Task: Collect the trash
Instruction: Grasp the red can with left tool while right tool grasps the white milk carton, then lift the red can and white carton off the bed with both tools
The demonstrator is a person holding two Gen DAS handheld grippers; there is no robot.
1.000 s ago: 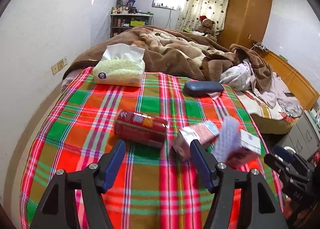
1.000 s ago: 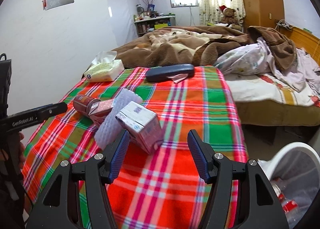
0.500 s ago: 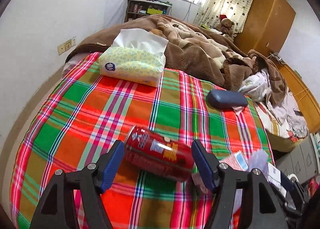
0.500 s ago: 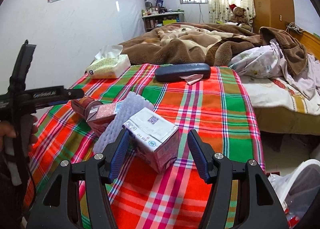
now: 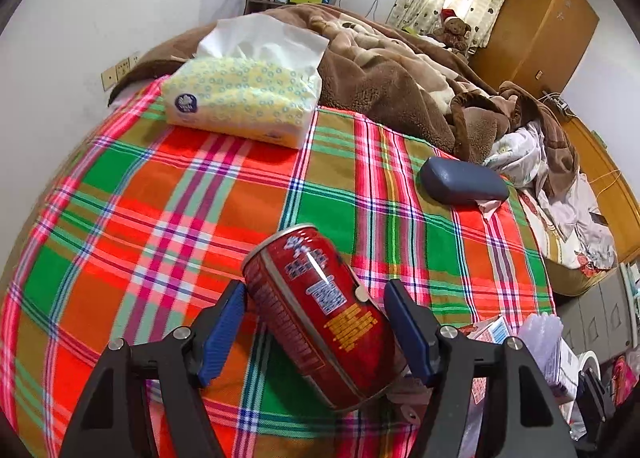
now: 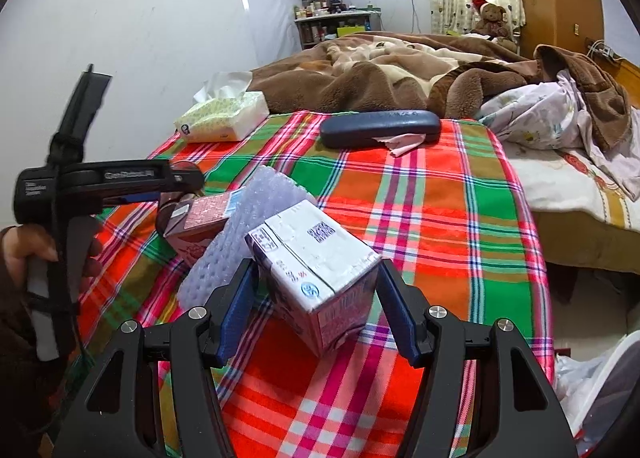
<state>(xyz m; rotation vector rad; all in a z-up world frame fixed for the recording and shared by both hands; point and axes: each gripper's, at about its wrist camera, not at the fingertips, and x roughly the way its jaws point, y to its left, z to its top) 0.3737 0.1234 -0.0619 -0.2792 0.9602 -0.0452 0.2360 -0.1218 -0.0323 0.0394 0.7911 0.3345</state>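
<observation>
A red drink can [image 5: 320, 310] lies on its side on the plaid blanket [image 5: 200, 198], between the open blue fingers of my left gripper [image 5: 316, 322]; I cannot tell if the pads touch it. A white and purple milk carton [image 6: 316, 278] lies between the open fingers of my right gripper [image 6: 316, 306]. Beside it are a sheet of bubble wrap [image 6: 240, 238] and a pink carton [image 6: 204, 222]. The left gripper [image 6: 176, 182] also shows in the right wrist view, over the can.
A tissue pack [image 5: 244, 98] lies at the blanket's far left, and a dark blue glasses case [image 5: 460, 182] with a paper scrap at the far right. A brown quilt [image 5: 400, 70] is heaped behind. A white trash bin [image 6: 600, 386] stands on the floor at the lower right.
My left gripper has moved forward and down until the can lies between its fingers. My right gripper has moved forward around the milk carton. Both stay open.
</observation>
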